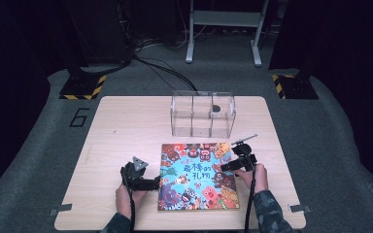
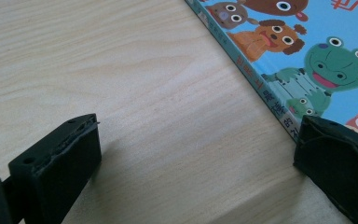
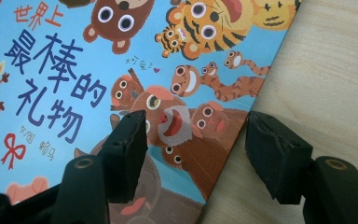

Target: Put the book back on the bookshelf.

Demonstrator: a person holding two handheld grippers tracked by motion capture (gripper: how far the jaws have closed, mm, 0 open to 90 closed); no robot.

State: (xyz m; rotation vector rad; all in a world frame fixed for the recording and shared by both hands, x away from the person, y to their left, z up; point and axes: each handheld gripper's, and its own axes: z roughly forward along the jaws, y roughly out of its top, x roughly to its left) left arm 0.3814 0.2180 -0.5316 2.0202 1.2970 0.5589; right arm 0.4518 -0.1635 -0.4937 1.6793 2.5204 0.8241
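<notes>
Right gripper (image 3: pixel 193 140): jaws parted, straddling the right edge of the picture book (image 3: pixel 121 70), one jaw over the cover, the other over bare wood; pads not pressing on anything, nothing held. Seen from above, right gripper (image 1: pixel 228 167) low at that edge, about halfway along it.

Left gripper (image 2: pixel 196 154): jaws wide apart, empty, one over bare wood, the other at the spine of the book (image 2: pixel 307 51). From above, left gripper (image 1: pixel 151 184) just beside the left edge, toward the near corner.

Book (image 1: pixel 198 175) flat, cover up, between the two hands; long axis roughly near-to-far, slightly skewed. Lies inward of each gripper: rightward of the left, leftward of the right. Right one looks the closer, already overlapping the cover, so likely first to take hold of an edge.

Table (image 1: pixel 126 121): pale wood grain, smooth. Clear three-compartment box (image 1: pixel 203 114) beyond the book's far edge, apart from it.

Room: grey carpet, dark surroundings, cables (image 1: pixel 165 68), metal frame legs (image 1: pixel 223 29) behind.
</notes>
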